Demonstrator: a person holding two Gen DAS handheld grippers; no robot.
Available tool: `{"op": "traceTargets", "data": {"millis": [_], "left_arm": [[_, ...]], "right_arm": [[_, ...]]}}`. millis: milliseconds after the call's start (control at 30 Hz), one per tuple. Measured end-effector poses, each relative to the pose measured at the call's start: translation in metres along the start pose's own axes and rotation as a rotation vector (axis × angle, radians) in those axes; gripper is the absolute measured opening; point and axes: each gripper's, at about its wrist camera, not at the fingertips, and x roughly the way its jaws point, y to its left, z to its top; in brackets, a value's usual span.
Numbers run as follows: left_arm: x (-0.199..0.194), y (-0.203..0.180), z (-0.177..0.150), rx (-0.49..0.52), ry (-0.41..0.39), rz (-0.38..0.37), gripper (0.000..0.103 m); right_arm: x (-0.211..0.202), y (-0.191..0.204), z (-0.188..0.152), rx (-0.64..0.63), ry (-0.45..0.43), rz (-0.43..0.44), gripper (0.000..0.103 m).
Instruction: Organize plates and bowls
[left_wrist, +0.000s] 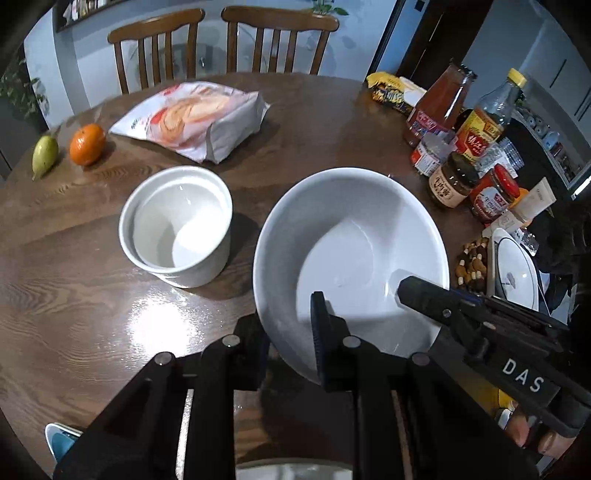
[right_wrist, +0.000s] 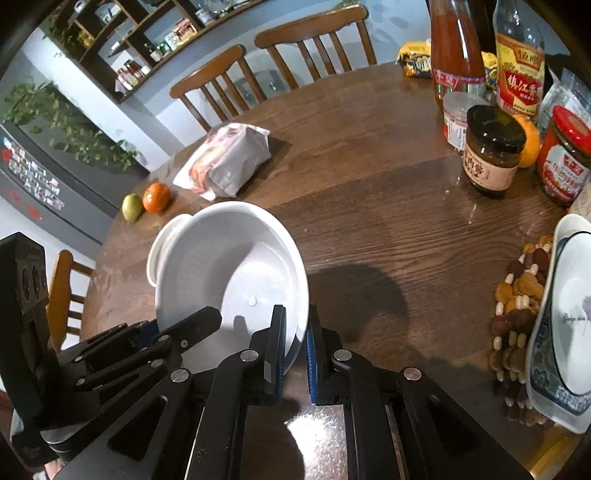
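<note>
A large white bowl (left_wrist: 347, 240) (right_wrist: 236, 266) is held tilted above the wooden table by both grippers. My left gripper (left_wrist: 288, 332) is shut on its near rim. My right gripper (right_wrist: 295, 332) is shut on the rim too; in the left wrist view it shows at the bowl's right side (left_wrist: 413, 291). A smaller straight-sided white bowl (left_wrist: 177, 225) stands on the table to the left; in the right wrist view (right_wrist: 162, 243) it is mostly hidden behind the large bowl. A blue-rimmed plate (right_wrist: 565, 332) (left_wrist: 513, 269) lies at the right edge.
A bread bag (left_wrist: 192, 118), an orange (left_wrist: 87, 144) and a pear (left_wrist: 44, 155) lie at the far left. Sauce bottles and jars (right_wrist: 493, 147) crowd the far right. A beaded mat (right_wrist: 517, 314) lies under the plate. Two chairs (left_wrist: 225, 40) stand behind the table.
</note>
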Motion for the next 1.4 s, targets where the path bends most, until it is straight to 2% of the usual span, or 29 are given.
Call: {"op": "traceTargets", "data": {"millis": [400, 567, 900, 1400], "left_arm": [[-0.052, -0.019, -0.020, 0.084, -0.110, 0.022, 0.017], [-0.066, -0.025, -0.030, 0.110, -0.131, 0.023, 0.017], [-0.089, -0.029, -0.051, 0.113, -0.162, 0.020, 0.017], [-0.131, -0.024, -0.088, 0.111, -0.233, 0.076, 0.017]], "right_arm": [[-0.046, 0.014, -0.022, -0.009, -0.090, 0.040, 0.011], [-0.060, 0.016, -0.031, 0.000, -0.112, 0.049, 0.011], [-0.085, 0.029, -0.054, -0.037, -0.150, 0.024, 0.011], [-0.107, 0.053, -0.089, -0.083, -0.158, 0.067, 0.011]]}}
